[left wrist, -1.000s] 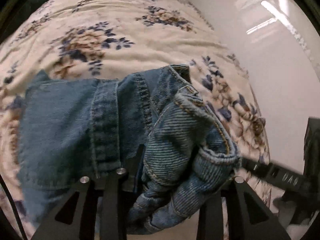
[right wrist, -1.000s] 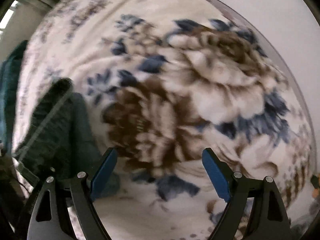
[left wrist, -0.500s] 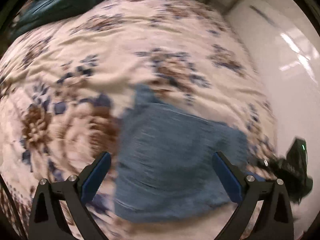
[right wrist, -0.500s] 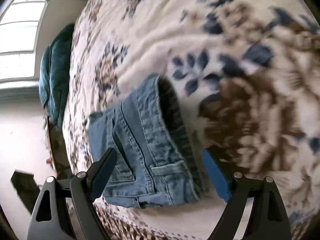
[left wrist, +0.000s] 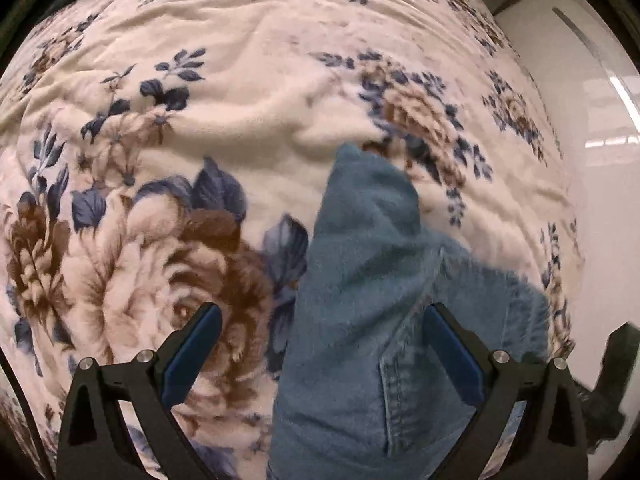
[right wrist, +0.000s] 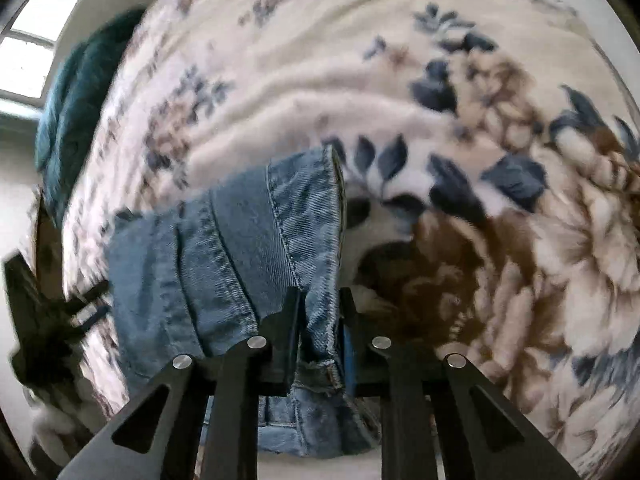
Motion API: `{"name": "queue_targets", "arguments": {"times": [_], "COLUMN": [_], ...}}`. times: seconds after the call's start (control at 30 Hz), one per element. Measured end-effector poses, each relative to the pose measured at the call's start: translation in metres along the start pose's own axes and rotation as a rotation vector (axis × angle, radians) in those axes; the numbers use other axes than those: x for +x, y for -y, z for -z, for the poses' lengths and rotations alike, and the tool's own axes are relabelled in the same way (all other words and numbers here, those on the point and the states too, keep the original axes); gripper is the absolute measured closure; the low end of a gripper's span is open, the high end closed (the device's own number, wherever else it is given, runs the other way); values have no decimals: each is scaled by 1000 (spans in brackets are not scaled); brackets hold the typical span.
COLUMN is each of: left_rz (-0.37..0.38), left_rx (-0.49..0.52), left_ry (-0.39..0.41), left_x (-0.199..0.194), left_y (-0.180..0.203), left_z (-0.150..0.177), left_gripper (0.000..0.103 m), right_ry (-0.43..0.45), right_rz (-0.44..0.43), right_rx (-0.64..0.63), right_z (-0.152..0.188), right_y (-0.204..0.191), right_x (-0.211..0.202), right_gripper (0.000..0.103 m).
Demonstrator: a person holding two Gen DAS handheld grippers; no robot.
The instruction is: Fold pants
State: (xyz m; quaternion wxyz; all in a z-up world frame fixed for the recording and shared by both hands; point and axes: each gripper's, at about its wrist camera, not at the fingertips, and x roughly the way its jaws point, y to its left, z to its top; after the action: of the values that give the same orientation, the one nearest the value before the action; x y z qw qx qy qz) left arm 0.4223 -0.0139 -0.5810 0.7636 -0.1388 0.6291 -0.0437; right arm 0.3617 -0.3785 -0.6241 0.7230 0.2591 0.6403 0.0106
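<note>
Folded blue denim pants [left wrist: 368, 240] lie on a cream floral blanket [left wrist: 240, 100]. My left gripper [left wrist: 322, 312] hovers over them, wide open; its blue pads [left wrist: 192, 352] touch nothing, the right one over the denim near a pocket seam. In the right wrist view the pants [right wrist: 240, 240] show a stitched hem edge. My right gripper [right wrist: 320, 300] is closing its jaws on that edge, with a fold of denim pinched between the narrow fingers.
The blanket [right wrist: 400, 80] covers a bed. A teal pillow [right wrist: 76, 92] lies at its far left below a bright window [right wrist: 28, 52]. Glossy white floor [left wrist: 592, 120] runs along the bed's right side. A dark device [left wrist: 616, 368] sits at the bed's edge.
The left gripper let go of the bunched denim, opened wide and drew back over the pants. The right gripper swung from bare blanket to the pants' edge and closed on it.
</note>
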Motion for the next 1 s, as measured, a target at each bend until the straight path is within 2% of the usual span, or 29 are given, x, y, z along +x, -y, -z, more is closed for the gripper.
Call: {"name": "queue_targets", "arguments": {"times": [0.1,0.2,0.23,0.27,0.3,0.33,0.4,0.43,0.47,0.5,0.53,0.57,0.6,0.63,0.67,0.7,0.73,0.8,0.9,1.0], "left_rz": [63,129,130,119,108,92,101,120,161,231,283,309,327,340,358,356,352,330,290,256], "left_rx": [-20,-1,43,74,130,167,169,122,46,-81,-219,-300,-370,-376,-357,-319,-290,-169,-41,45], "left_ry": [-25,-128,-191,-227,-264,-276,-246,-224,-203,-178,-170,-160,-146,-139,-144,-170,-183,-200,-270,-312], "left_x": [4,34,53,64,77,83,81,78,75,73,74,74,71,66,61,56,52,42,53,74], "left_y": [-1,6,13,17,23,25,21,14,3,-17,-41,-57,-72,-76,-74,-69,-63,-42,-16,8], "left_z": [-26,-63,-75,-80,-83,-84,-85,-88,-92,-97,-100,-102,-100,-100,-100,-100,-99,-99,-99,-91], "left_gripper": [1,2,11,26,62,66,71,78,79,84,84,84,84,83,80,64,43,24,24,26], "right_ry": [-13,-13,-12,-8,-5,-4,5,10,17,21,24,23,14,9,-1,-19,-39,-53,8,-1], "right_rz": [15,26,30,33,34,35,28,29,38,47,55,61,51,41,26,9,-9,-37,-50,-65], "right_rx": [-14,-3,1,9,19,26,53,58,58,57,56,60,68,75,80,75,74,79,84,80], "right_z": [-6,-4,-4,-4,-4,-6,-5,-5,-5,-4,-3,-3,-2,-3,-4,-6,-9,-13,-25,-45], "right_y": [-6,-7,-7,-7,-7,-7,-3,-2,-4,-4,-4,-3,-1,1,2,2,1,1,1,0], "right_x": [3,5,5,7,8,8,3,1,1,1,1,2,3,3,2,1,-1,-9,-27,-18], "right_gripper": [82,81,81,81,81,81,81,81,81,81,81,81,81,81,80,78,75,65,35,33]}}
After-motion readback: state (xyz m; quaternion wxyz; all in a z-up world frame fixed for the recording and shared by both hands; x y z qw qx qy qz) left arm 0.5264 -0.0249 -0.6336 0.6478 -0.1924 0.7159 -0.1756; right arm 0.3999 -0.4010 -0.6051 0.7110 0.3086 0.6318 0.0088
